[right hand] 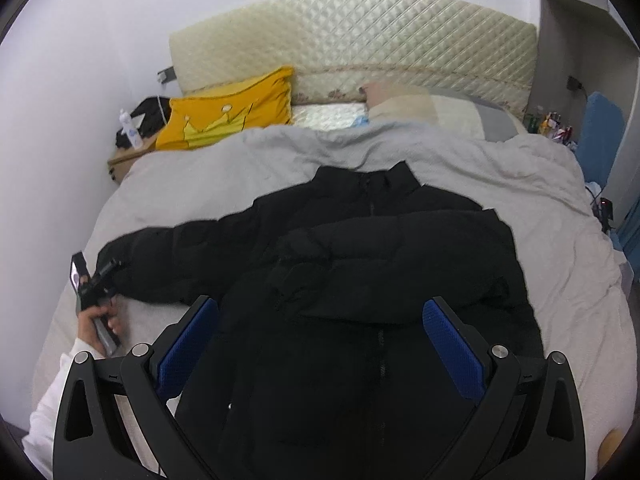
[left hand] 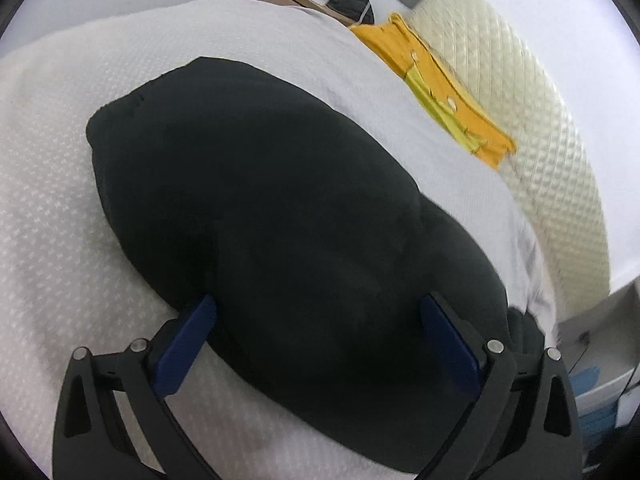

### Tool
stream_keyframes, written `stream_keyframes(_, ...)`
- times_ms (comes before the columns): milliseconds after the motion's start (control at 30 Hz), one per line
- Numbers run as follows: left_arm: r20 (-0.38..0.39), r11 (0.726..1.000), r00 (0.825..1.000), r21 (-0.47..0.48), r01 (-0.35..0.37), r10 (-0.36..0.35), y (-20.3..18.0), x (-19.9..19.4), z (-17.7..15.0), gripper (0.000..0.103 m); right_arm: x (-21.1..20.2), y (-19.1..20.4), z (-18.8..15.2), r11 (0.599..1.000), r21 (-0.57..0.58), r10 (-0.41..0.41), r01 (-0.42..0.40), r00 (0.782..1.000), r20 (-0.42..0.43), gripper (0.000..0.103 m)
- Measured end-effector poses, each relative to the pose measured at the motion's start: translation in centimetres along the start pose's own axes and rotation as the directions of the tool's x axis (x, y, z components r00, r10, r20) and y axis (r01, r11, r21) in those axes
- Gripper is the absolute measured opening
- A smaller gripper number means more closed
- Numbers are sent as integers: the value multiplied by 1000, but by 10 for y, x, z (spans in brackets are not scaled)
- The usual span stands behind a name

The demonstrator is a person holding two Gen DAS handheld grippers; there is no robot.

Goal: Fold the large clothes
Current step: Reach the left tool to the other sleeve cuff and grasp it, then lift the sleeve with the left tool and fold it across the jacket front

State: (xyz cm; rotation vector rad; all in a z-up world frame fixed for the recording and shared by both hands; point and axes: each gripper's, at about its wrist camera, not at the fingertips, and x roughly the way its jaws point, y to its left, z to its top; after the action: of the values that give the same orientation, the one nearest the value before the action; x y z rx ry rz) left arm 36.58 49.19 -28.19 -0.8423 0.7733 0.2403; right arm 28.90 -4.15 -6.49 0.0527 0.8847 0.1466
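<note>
A bed with a pale grey textured cover [right hand: 520, 184] carries the black puffer jacket [right hand: 360, 280], front up, one sleeve folded across its chest. A cream quilted headboard [right hand: 360, 32] and yellow crown-print cushion [right hand: 228, 112] lie beyond. The left gripper [left hand: 316, 340] straddles the outstretched sleeve, fingers wide; the right gripper [right hand: 320, 340] hovers, fingers wide.

No legible text; white bottle [right hand: 130, 130] label blurred, unreadable.
</note>
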Motion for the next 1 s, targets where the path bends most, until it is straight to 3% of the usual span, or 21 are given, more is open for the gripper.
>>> stream_keyframes(133,27,998,999,-54,34,-33,9,5,9,90,15,1,-7,1000,10,-6,7,999,-32,103)
stream_keyframes(300,37,991,997,-116,68,-65,15,10,16,59,17,-5,-18,1000,18,-16,17,999,-48,103)
stream_keyframes(333,34,991,997,-114,72,-69,14,11,17,55,17,-7,-19,1000,20,-19,19,999,-47,103)
stream_keyframes(400,27,991,997,-107,78,-76,8,13,19,36,15,-11,-22,999,24,-24,25,998,-49,103)
stream_keyframes(500,27,996,998,-70,55,-53,-5,8,19,15,10,-20,-28,999,37,-28,30,998,-55,103)
stream_keyframes(567,40,998,999,-41,38,-36,-15,0,20,6,5,-27,-31,998,52,-23,26,998,-56,103)
stream_keyframes(1000,160,989,987,136,-53,31,-83,-88,17,2,-49,-69,-47,993,110,34,-35,999,7,103)
